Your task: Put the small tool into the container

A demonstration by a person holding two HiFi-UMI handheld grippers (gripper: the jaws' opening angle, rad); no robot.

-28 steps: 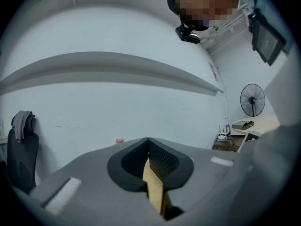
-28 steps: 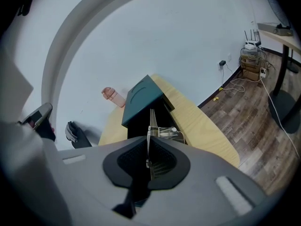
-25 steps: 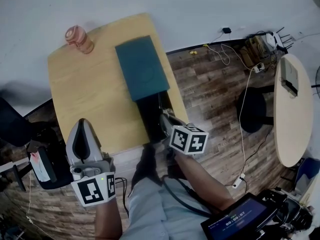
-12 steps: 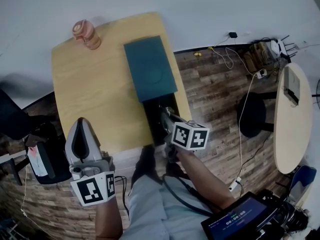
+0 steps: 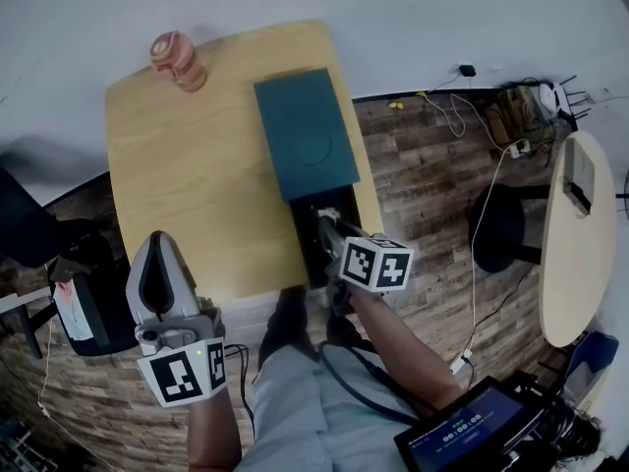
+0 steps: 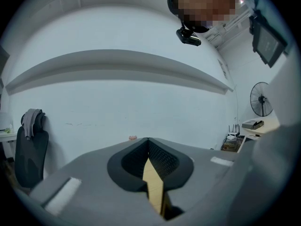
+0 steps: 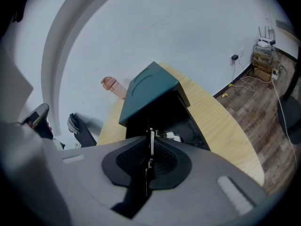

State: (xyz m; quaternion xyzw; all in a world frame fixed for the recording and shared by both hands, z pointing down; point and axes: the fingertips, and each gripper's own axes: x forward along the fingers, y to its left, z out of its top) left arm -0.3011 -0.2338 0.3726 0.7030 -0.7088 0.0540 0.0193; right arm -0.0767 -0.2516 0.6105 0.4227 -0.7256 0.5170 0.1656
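Two grippers are over a wooden table (image 5: 197, 165). At the near left corner, the left gripper (image 5: 160, 244) is held roughly level and points across the table toward the white wall. Its fingers (image 6: 165, 163) are pressed together at the tips, with nothing between them. A pink bottle (image 5: 178, 60) stands at the far left corner.

A teal lid (image 5: 305, 136) sits along the right edge; whether it lies flat or is propped up cannot be told. Just nearer and touching it, the black container (image 5: 307, 249) stands open by the near right corner.

The right gripper (image 5: 324, 224) tilts down over that opening. Its fingers (image 7: 167, 161) have just been easing apart a little, yet they pinch the small tool (image 7: 151, 142). The tool is a thin metal piece that stands on edge between the pads and pokes out past their tips, above the container's dark inside. A pale shiny object (image 7: 172, 136) lies inside the container, just right of the tool.

Off the table to the right, a black stool (image 5: 496, 226) and a pale oval side table (image 5: 575, 264) stand on the plank floor (image 5: 423, 165).
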